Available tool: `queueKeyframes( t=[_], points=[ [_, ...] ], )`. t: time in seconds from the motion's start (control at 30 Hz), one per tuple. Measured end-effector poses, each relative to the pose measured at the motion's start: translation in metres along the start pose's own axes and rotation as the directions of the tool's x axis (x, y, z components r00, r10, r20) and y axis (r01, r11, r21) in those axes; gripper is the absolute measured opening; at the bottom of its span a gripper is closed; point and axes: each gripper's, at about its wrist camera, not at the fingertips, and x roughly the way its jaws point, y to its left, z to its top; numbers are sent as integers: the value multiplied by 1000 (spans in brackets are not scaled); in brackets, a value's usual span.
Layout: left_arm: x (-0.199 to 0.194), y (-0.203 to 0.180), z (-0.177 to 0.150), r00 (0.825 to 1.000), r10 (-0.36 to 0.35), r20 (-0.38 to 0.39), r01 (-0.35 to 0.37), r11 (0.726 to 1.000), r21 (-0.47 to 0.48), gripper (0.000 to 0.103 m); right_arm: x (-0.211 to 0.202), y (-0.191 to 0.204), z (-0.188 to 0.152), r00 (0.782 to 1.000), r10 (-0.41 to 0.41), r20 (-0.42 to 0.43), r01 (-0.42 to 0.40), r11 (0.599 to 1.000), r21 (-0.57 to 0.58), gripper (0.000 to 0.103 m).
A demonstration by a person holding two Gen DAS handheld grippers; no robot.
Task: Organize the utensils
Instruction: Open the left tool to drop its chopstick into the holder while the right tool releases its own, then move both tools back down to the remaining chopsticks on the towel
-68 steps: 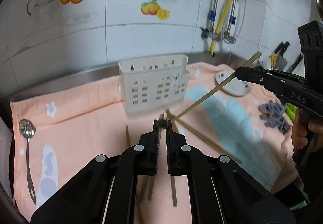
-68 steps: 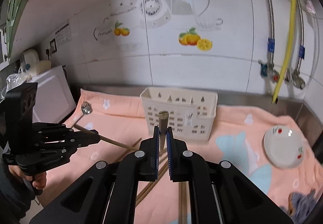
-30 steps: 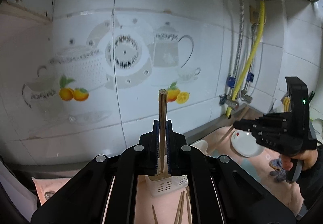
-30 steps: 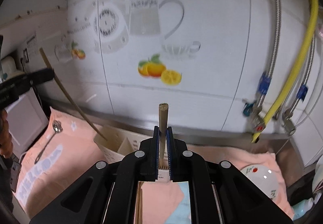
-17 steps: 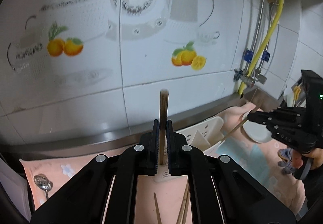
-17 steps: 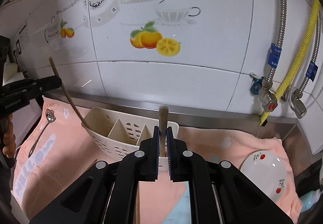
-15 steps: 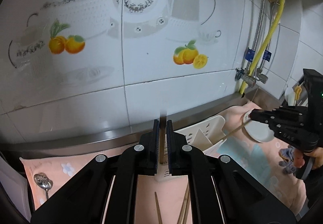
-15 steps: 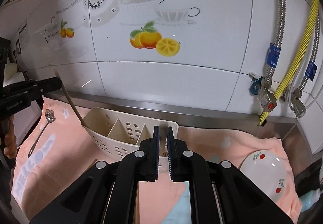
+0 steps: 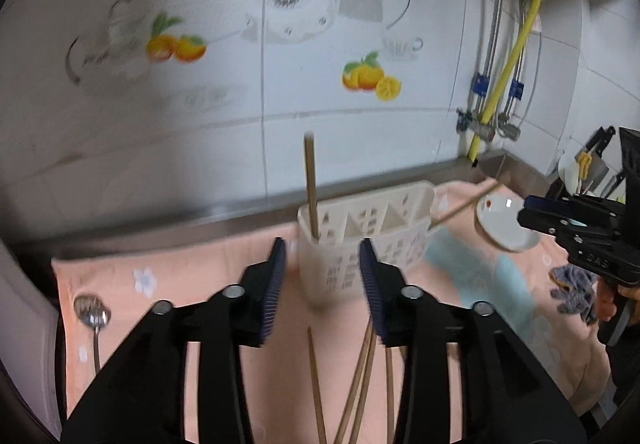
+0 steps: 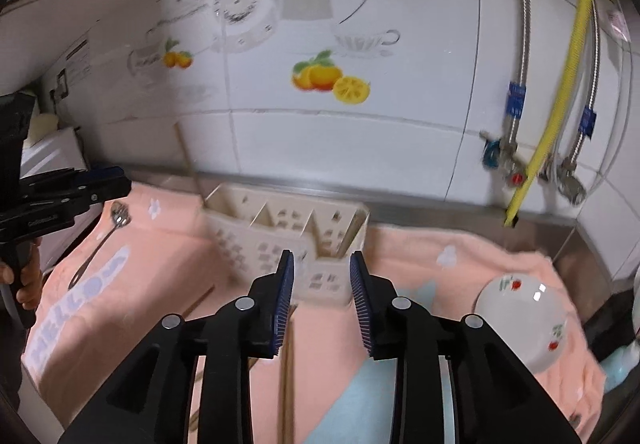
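Observation:
A cream slotted utensil holder (image 9: pixel 360 236) stands on the pink towel (image 9: pixel 192 284); it also shows in the right wrist view (image 10: pixel 280 236). One chopstick (image 9: pixel 310 184) stands upright in its left compartment and shows in the right wrist view (image 10: pixel 188 160). Another chopstick (image 9: pixel 464 204) leans out of its right end. My left gripper (image 9: pixel 322 284) is open and empty just in front of the holder. My right gripper (image 10: pixel 320 292) is open and empty, also before the holder. Several chopsticks (image 9: pixel 360 376) lie on the towel below the left fingers. A metal spoon (image 9: pixel 94 324) lies at the towel's left.
A white bowl with red fruit print (image 10: pixel 524 320) sits on the towel at the right, also in the left wrist view (image 9: pixel 504 228). A grey-blue cloth (image 9: pixel 572 292) lies nearby. Tiled wall and pipes (image 10: pixel 552 84) stand behind. Knives (image 9: pixel 600 152) hang at far right.
Both grippers have opened and let go of their chopsticks, which now rest in the holder. Both grippers have pulled back a little from it.

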Motion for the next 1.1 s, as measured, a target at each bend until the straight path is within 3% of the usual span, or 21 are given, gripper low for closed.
queueKeyframes(
  t=[0.1, 0.37, 0.53, 0.77, 1.1],
  points=[
    [-5, 3, -27, 1000, 6, -28, -7, 1000, -19, 47, -6, 8, -27, 1000, 14, -10, -14, 1000, 6, 32],
    [-18, 8, -93, 996, 51, -76, -54, 998, -45, 71, -1, 30, -108, 994, 24, -105, -24, 1000, 2, 33],
    [-21, 11, -124, 991, 76, -113, -82, 995, -53, 74, 9, 46, -151, 984, 36, -172, -41, 999, -27, 33],
    [-25, 12, -155, 985, 86, -152, -97, 993, -64, 74, 25, 48, -181, 972, 55, -230, -59, 998, -13, 33],
    [-24, 14, -180, 977, 76, -199, -94, 992, -85, 74, 36, 44, -188, 960, 86, -265, -83, 996, 22, 31]
  ],
)
